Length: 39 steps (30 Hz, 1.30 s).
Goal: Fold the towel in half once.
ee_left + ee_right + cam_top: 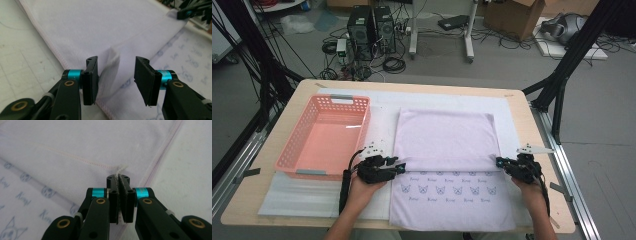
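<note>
A lilac cloth [444,140] lies on the table, its far half folded toward me over a layer printed with small cat faces. My left gripper [402,167] sits at the left end of the folded edge. In the left gripper view its jaws [116,75] stand apart, with a raised corner of the cloth [110,67] between them, leaning on the left pad only. My right gripper [499,161] is at the right end of that edge. The right gripper view has its jaws [119,180] shut on the hem of the cloth [75,145].
A pink plastic basket [324,137] with nothing in it stands left of the cloth, close to my left hand. A white mat [382,107] covers the wooden table [532,130]. Computers, cables and a cardboard box are on the floor beyond.
</note>
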{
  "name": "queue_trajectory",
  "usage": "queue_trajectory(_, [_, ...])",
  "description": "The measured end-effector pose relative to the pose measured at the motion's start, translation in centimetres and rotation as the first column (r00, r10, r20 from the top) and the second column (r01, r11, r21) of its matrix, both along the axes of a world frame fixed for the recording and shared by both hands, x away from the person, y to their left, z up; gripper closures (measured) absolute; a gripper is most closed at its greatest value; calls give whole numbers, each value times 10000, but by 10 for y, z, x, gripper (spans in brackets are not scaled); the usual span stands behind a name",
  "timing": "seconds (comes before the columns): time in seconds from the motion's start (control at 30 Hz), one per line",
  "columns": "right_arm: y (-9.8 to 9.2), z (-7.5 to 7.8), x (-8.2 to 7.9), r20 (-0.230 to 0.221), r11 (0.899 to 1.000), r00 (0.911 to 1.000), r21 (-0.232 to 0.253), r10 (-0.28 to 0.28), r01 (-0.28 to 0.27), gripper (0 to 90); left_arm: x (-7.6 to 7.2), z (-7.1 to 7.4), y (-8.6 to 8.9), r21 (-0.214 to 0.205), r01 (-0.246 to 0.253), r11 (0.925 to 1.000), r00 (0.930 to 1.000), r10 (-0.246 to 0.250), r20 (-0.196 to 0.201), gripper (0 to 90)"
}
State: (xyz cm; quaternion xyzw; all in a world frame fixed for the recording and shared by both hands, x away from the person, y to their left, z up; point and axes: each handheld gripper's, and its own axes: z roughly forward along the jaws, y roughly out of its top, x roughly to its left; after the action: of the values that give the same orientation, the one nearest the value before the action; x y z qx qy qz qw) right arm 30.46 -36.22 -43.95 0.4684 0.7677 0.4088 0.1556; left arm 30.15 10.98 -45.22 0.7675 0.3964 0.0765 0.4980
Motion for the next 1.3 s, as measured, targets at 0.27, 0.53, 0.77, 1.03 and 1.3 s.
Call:
queue_trajectory(0.27, [-1,-3,-21,185,9998,9998,178,-19,16,870,-8,2,-5,457,-319,9984,9989,302,370,866])
queue_trajectory(0.53, [-4,-1,-53,505,9998,9985,31,187,-189,870,-38,3,7,358,199,9992,9890,-250,1458,864])
queue_trajectory(0.77, [-9,-5,-79,451,9993,9988,309,173,-187,869,-66,4,9,21,487,9988,9865,-484,1563,865])
queue_trajectory(1.03, [-14,-5,-110,511,9987,9985,458,214,-238,869,-99,3,7,1,703,9975,9843,-693,1623,865])
queue_trajectory(1.3, [-18,-4,-138,575,9980,9979,531,315,-346,869,-124,3,16,-257,549,9982,9858,-500,1603,865])
